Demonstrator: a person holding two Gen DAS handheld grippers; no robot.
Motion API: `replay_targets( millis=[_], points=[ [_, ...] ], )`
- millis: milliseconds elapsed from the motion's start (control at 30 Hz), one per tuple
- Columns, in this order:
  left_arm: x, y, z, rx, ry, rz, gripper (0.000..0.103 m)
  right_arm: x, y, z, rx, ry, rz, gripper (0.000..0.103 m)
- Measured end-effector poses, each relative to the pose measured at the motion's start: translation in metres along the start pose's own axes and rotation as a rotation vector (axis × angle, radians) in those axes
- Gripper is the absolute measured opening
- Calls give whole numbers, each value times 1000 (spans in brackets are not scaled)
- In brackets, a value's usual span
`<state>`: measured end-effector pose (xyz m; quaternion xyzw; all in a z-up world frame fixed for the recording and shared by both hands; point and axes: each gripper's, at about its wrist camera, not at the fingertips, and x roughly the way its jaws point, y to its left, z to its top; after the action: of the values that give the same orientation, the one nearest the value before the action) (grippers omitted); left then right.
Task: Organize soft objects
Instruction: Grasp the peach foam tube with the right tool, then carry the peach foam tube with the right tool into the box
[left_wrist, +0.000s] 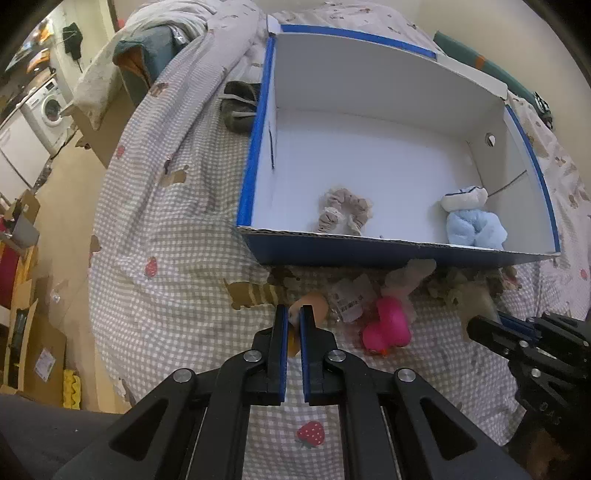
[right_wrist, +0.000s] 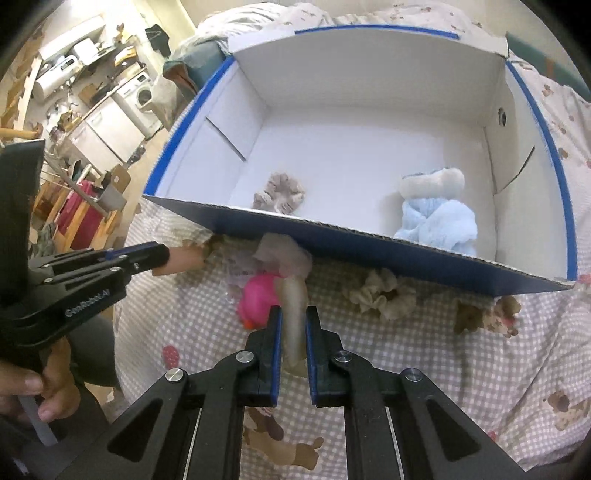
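Observation:
A blue box with a white inside (left_wrist: 369, 243) (right_wrist: 369, 247) stands on the checked bedspread. In it lie a beige scrunchie (left_wrist: 343, 212) (right_wrist: 279, 195) and a light blue plush toy (left_wrist: 471, 221) (right_wrist: 436, 218). My left gripper (left_wrist: 293, 314) (right_wrist: 162, 254) is shut on a soft peach-coloured piece (left_wrist: 314, 304) (right_wrist: 184, 260) just before the box. My right gripper (right_wrist: 293, 314) (left_wrist: 480, 325) is shut on a pale cream soft piece (right_wrist: 294, 317) (left_wrist: 474, 299). A pink toy duck (left_wrist: 386, 326) (right_wrist: 258, 299) with a pale frilly cloth (right_wrist: 284, 254) lies between them.
A cream scrunchie (right_wrist: 380, 295) and a small brown bear toy (right_wrist: 487, 314) lie before the box on the right. A dark grey bundle (left_wrist: 238, 105) lies left of the box. The bed edge drops to the floor at the left, with cartons and a washing machine (left_wrist: 48, 110) beyond.

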<state>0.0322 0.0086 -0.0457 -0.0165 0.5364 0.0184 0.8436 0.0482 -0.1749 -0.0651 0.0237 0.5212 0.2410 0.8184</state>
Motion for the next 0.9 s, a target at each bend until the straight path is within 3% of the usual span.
replay_targets(
  millis=[267, 533, 900],
  points=[
    [-16, 10, -7, -29, -42, 33, 6, -13, -4, -2, 15, -26, -1, 13],
    [-48, 14, -8, -71, -116, 27, 6, -41, 2, 3, 12, -130, 24, 13],
    [-98, 6, 32, -36, -268, 25, 6, -94, 3, 25, 6, -297, 30, 13]
  ],
)
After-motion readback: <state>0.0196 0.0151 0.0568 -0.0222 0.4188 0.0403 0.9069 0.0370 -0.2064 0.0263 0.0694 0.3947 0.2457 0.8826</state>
